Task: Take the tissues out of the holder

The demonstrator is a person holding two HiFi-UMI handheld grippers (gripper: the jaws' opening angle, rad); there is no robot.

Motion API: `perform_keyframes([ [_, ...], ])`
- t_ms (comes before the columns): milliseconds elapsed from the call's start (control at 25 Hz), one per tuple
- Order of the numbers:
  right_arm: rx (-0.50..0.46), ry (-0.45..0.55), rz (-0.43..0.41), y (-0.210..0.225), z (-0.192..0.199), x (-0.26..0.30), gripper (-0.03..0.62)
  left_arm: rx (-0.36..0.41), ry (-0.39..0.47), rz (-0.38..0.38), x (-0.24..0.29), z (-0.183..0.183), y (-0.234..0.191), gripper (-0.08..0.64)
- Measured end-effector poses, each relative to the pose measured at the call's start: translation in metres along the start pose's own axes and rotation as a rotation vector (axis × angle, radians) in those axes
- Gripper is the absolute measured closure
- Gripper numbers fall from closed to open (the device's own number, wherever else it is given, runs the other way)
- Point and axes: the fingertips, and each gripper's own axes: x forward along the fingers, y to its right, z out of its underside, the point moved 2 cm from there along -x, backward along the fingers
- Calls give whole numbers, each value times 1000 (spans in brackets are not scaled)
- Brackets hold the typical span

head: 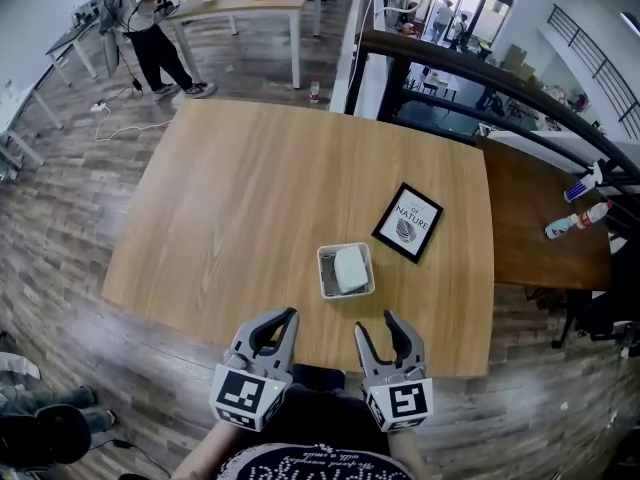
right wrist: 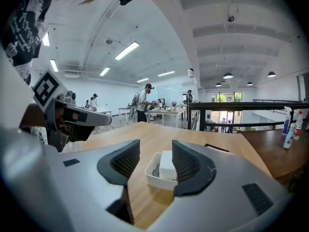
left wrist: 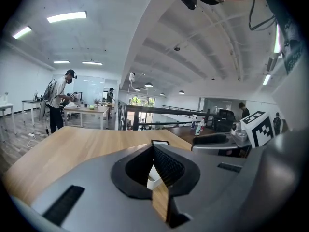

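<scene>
A white rectangular holder (head: 326, 273) stands on the wooden table (head: 250, 198), toward its near edge, with a pale tissue pack (head: 351, 268) lying inside. My right gripper (head: 376, 323) hovers just short of the table's near edge, open, with nothing between its fingers. In the right gripper view the holder (right wrist: 153, 177) and the tissue pack (right wrist: 167, 165) sit straight ahead, beyond the parted jaws of the right gripper (right wrist: 156, 144). My left gripper (head: 289, 316) hangs beside it on the left, tips together and empty. In its own view, the left gripper (left wrist: 153, 147) shows only a white sliver of the holder (left wrist: 152, 178).
A black-framed picture (head: 408, 222) lies flat to the right, behind the holder. A darker table at the right carries spray bottles (head: 577, 218). A dark railing (head: 480, 68) runs behind. A person (head: 150, 28) stands at a far table.
</scene>
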Motion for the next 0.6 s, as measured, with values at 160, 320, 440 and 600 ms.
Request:
perform_keyframes([
  [160, -6, -39, 0, 3, 4, 29, 361, -12, -5, -1, 1, 0, -6, 555],
  [320, -9, -80, 12, 9, 10, 55, 315, -27, -7, -13, 0, 2, -11, 554],
  [440, -5, -104, 13, 15, 15, 73, 287, -36, -11, -18, 0, 3, -14, 555],
  [600, -2, -148, 26, 23, 28, 93, 266, -46, -16, -18, 1, 4, -14, 555],
])
